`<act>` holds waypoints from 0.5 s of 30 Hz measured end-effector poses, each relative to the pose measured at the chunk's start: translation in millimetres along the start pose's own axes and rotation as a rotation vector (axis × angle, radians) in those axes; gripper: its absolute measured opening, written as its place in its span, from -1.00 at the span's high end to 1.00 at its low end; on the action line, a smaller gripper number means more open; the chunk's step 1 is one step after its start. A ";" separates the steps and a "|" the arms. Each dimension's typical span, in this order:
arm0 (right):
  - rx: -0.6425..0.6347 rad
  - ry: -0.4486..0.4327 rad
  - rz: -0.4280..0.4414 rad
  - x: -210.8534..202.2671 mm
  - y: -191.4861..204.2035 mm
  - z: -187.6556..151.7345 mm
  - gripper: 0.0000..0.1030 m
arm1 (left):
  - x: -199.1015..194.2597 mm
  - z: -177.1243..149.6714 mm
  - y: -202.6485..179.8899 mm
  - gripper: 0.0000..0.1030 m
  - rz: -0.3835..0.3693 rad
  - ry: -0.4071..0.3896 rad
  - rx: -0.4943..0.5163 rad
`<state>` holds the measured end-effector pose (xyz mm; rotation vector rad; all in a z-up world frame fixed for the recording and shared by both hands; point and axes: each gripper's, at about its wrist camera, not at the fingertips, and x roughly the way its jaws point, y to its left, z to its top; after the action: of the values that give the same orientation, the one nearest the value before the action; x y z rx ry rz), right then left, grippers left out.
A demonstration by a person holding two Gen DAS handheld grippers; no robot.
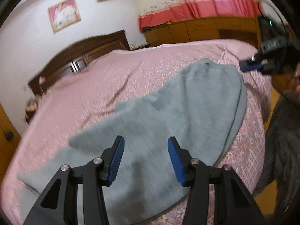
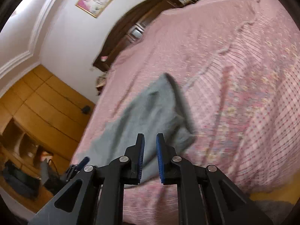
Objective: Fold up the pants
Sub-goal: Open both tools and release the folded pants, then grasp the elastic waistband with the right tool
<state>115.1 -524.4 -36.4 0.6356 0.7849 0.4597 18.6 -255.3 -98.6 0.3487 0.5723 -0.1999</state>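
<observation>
Pants point(image 1: 168, 112) under parted, empty fingers point(image 1: 118, 159)

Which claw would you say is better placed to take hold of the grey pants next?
Probably the left claw: it is wide open directly above the grey pants. The right claw is narrowly open, near their edge.

A wide bed point(image 1: 116, 86) point(image 2: 234, 75) with a dark wooden headboard point(image 1: 78, 56) point(image 2: 131, 24) was covered by a pink quilted floral bedspread point(image 1: 150, 71) point(image 2: 243, 103), lightly wrinkled. A pair of grey fleece pants point(image 1: 168, 112) point(image 2: 146, 116) lay spread directly on it, near the bed's edge.
</observation>
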 end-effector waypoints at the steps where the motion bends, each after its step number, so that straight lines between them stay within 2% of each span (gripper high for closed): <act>1: 0.006 0.003 -0.024 3.5 -2.0 -1.2 0.69 | 1.2 -6.3 2.6 0.01 -0.003 0.008 -0.005; 4: 0.066 0.019 -0.002 9.9 -15.7 -1.7 0.69 | 5.2 -21.6 7.7 0.01 0.022 0.024 0.018; 11: 0.187 -0.010 0.089 7.0 -55.9 14.0 0.55 | 5.7 -29.3 21.2 -0.02 -0.023 0.028 -0.042; 15: 0.267 -0.060 0.193 4.4 -76.2 20.2 0.23 | 1.5 -32.3 19.1 -0.02 -0.012 0.020 -0.006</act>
<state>144.4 -583.9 -79.1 0.9755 0.7368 0.5139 9.3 -225.7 -119.6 0.3419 0.5943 -0.2068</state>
